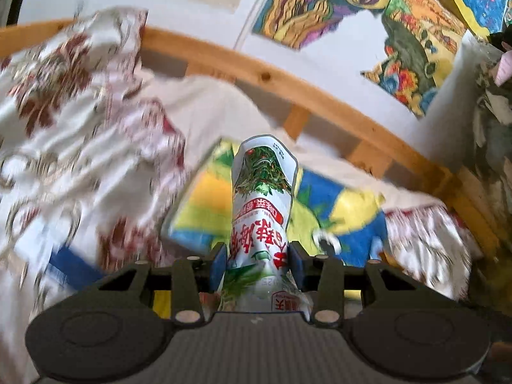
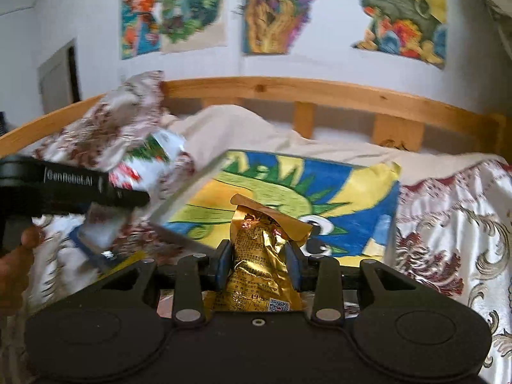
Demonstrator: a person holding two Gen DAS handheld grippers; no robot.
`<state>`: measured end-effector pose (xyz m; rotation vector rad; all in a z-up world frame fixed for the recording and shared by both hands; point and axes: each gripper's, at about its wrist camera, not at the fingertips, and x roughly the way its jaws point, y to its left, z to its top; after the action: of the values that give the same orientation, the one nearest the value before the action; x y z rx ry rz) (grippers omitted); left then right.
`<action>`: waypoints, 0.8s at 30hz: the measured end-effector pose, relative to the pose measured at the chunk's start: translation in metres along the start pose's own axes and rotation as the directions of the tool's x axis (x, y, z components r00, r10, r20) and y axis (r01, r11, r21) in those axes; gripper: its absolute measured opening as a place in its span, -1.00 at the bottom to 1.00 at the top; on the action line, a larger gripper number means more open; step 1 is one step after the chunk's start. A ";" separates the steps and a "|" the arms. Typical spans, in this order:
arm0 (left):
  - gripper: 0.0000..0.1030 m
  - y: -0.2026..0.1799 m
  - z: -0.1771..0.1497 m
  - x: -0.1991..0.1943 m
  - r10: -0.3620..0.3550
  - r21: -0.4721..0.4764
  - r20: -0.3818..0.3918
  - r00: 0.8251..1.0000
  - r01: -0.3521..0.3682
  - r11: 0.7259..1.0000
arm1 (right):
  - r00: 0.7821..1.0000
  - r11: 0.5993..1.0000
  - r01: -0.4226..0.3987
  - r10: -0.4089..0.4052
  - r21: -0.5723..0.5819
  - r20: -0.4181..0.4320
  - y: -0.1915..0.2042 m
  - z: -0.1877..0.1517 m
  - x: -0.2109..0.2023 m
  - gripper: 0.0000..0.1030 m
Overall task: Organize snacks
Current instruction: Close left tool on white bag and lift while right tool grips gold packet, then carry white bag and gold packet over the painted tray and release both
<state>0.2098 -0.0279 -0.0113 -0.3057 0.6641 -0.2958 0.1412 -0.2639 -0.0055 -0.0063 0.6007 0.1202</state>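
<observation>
My left gripper is shut on a white snack packet with red lettering and a picture of green vegetables; the packet stands up between the blue pads. In the right wrist view the left gripper shows at the left with that white packet, a hand under it. My right gripper is shut on a crumpled gold foil snack packet. Both packets hang above a painted board in blue, yellow and green that lies on the bed.
A cloth with a red and gold flower pattern covers the bed. A wooden rail runs along the far side, with a cream pillow before it. Bright paintings hang on the white wall. Blue and yellow packets lie at the left.
</observation>
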 end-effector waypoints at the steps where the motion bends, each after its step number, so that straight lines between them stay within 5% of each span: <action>1: -0.11 -0.001 0.003 0.008 0.009 -0.001 0.008 1.000 -0.009 1.000 | 1.000 1.000 0.015 -0.015 0.006 -0.005 -0.003 0.001 0.005 -0.26; 5: -0.11 0.002 0.013 0.038 -0.006 -0.053 0.006 1.000 0.007 0.999 | 0.999 0.998 0.046 -0.046 0.029 -0.014 -0.011 0.005 0.026 -0.26; 24: -0.11 0.004 0.012 0.116 0.031 -0.003 -0.059 0.998 -0.031 1.000 | 0.991 0.985 0.115 -0.105 0.127 -0.083 -0.035 0.012 0.110 -0.26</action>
<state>0.3048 -0.0638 -0.0685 -0.2913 0.7267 -0.2743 0.2423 -0.2861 -0.0590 0.0836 0.6816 -0.0275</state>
